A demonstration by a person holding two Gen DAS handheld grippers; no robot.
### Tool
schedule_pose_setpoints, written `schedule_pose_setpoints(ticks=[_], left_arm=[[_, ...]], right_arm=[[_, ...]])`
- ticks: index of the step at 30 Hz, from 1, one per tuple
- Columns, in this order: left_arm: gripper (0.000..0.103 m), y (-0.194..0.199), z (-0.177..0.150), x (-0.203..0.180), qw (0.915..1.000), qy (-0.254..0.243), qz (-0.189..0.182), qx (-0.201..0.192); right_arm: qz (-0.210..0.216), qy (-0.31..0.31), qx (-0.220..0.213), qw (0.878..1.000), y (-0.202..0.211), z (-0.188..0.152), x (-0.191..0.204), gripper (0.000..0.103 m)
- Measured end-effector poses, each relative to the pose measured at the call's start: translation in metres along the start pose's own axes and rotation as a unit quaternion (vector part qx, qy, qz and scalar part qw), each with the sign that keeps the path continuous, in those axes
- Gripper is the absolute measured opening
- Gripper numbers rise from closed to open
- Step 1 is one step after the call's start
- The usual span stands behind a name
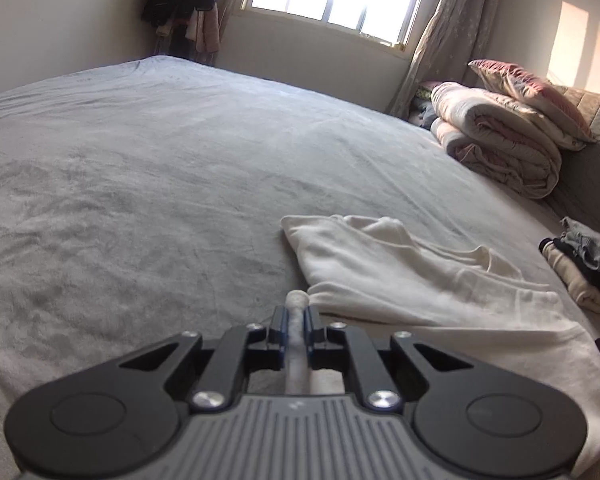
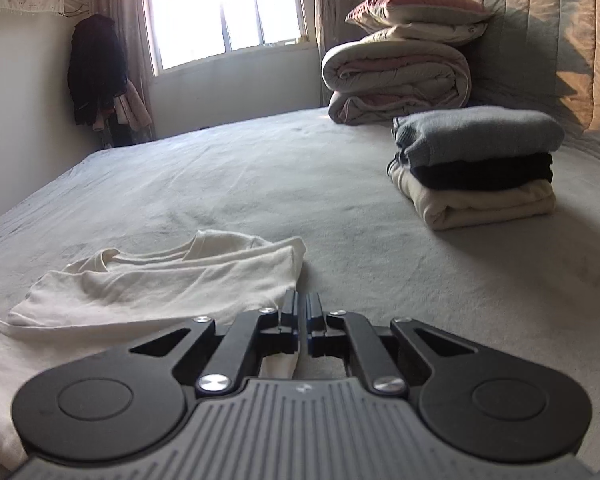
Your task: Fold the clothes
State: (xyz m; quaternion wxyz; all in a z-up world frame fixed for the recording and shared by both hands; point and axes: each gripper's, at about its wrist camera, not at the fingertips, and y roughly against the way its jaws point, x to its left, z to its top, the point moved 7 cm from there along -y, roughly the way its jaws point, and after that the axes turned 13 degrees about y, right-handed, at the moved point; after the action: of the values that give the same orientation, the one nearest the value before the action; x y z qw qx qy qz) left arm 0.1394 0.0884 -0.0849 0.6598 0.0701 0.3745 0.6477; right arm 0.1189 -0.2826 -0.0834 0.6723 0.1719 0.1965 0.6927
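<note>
The cream shirt point(image 1: 400, 272) lies partly folded on the bed point(image 1: 160, 168), and the left gripper point(image 1: 297, 314) has its jaws clamped on a bunched edge of it. The right gripper point(image 2: 302, 312) is closed at the shirt's other edge, though whether it holds cloth is unclear; if not, the fold would likely go skewed

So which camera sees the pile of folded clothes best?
The right wrist view: the folded pile shows whole, grey on black on cream. The left wrist view catches only part of it at its right edge.
</note>
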Motion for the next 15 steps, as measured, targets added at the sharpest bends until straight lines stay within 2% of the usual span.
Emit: schedule_pose_setpoints(ticks=[1,2,3,5,6,8,11,12,13,14,15], left_arm=[[0.012,-0.001,0.000,0.003,1.0000,0.007,0.004,0.003],[0.016,0.002,0.002,0.005,0.9998,0.018,0.002,0.001],[0.018,0.004,0.004,0.006,0.9996,0.029,-0.001,-0.001],[0.031,0.009,0.007,0.010,0.9987,0.051,-0.005,-0.006],[0.033,0.012,0.009,0.012,0.9980,0.061,-0.008,-0.008],[0.033,0.014,0.009,0.012,0.9973,0.073,-0.014,-0.002],[0.034,0.009,0.000,0.006,0.9974,0.066,-0.021,0.023],[0.035,0.006,-0.006,0.002,0.9980,0.050,-0.014,0.035],[0.035,0.002,-0.012,0.000,0.9982,0.037,-0.006,0.047],[0.036,0.000,-0.017,-0.001,0.9986,0.019,0.000,0.050],[0.036,-0.002,-0.022,-0.003,0.9986,0.001,0.006,0.052]], right_arm=[[0.010,-0.003,0.010,1.000,-0.002,-0.002,0.002,0.006],[0.016,-0.004,0.010,1.000,-0.001,-0.002,0.004,0.014],[0.022,-0.004,0.007,1.000,0.001,0.000,0.007,0.015],[0.032,-0.006,0.001,0.999,0.004,0.002,0.011,0.016],[0.037,-0.008,-0.003,0.999,0.006,0.004,0.012,0.019],[0.045,-0.013,-0.008,0.999,0.007,0.006,0.015,0.049],[0.054,-0.011,0.002,0.998,0.004,0.003,0.021,0.051],[0.046,-0.002,0.008,0.999,0.002,0.001,0.022,0.050],[0.035,0.009,0.015,0.999,0.000,-0.002,0.022,0.036],[0.013,0.023,0.032,0.999,-0.003,-0.007,0.020,0.003],[-0.009,0.024,0.053,0.998,-0.006,-0.012,0.014,0.000]])
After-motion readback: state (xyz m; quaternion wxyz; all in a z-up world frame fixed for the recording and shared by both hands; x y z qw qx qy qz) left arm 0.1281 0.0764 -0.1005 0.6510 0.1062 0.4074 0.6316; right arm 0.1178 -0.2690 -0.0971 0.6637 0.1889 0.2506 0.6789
